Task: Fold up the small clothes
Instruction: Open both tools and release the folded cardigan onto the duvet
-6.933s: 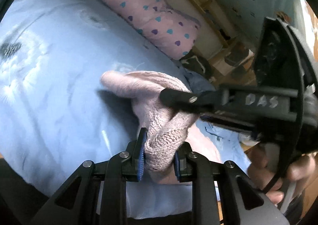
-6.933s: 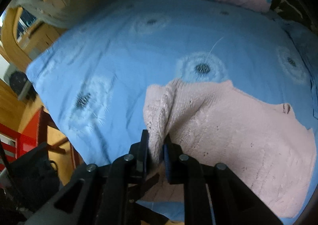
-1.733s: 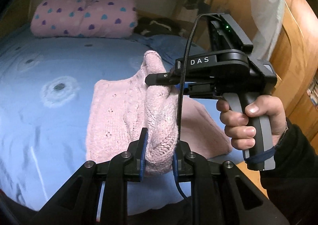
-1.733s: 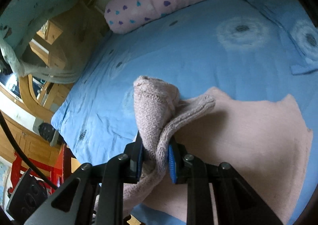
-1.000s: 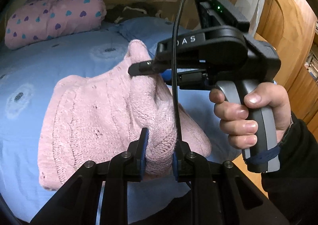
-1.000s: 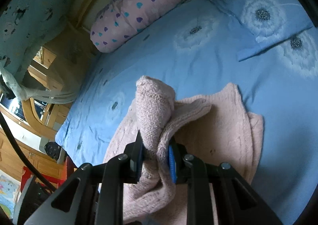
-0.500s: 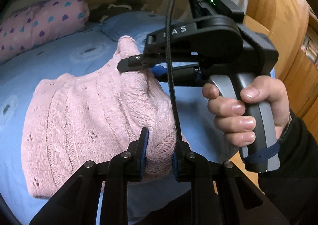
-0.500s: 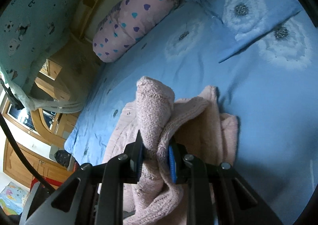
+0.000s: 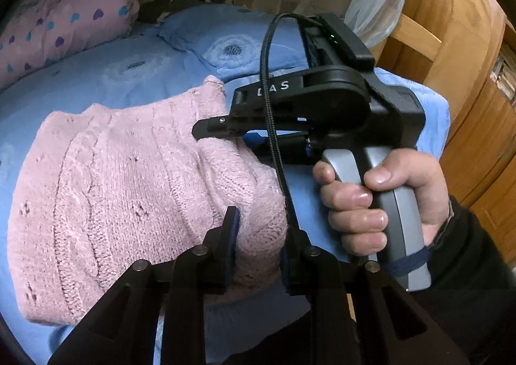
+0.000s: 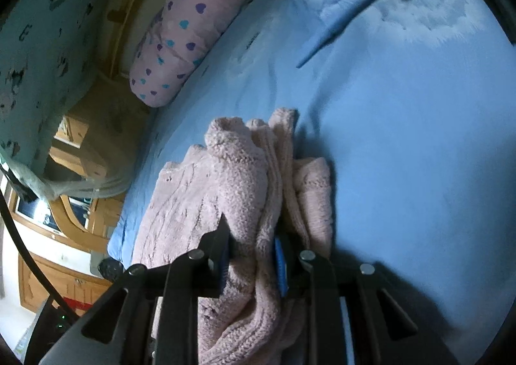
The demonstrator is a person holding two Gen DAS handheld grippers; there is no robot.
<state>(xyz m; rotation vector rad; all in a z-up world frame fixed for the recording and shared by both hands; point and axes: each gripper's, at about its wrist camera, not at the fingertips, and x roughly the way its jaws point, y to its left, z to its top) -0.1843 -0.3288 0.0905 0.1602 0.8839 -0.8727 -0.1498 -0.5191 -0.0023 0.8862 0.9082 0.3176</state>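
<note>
Carrying fold across: both grippers, left [image 9: 258, 239] and right [image 10: 251, 252], clamped on pink sweater [image 9: 129, 178], lower than a second ago. Sweater now doubled on blue bedsheet [image 10: 403, 139]; release likely next.

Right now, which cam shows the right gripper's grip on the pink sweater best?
Right wrist view: the right gripper is shut on a bunched fold of the pink sweater, both pads visible. Left wrist view shows that gripper side-on, only one fingertip over the knit; contact is hidden.

Right hand-held gripper [image 10: 253, 247] clamping bunched pink knit sweater [image 10: 232, 191], blue bedsheet [image 10: 403, 139], heart-print pillow [image 10: 180, 33]
</note>
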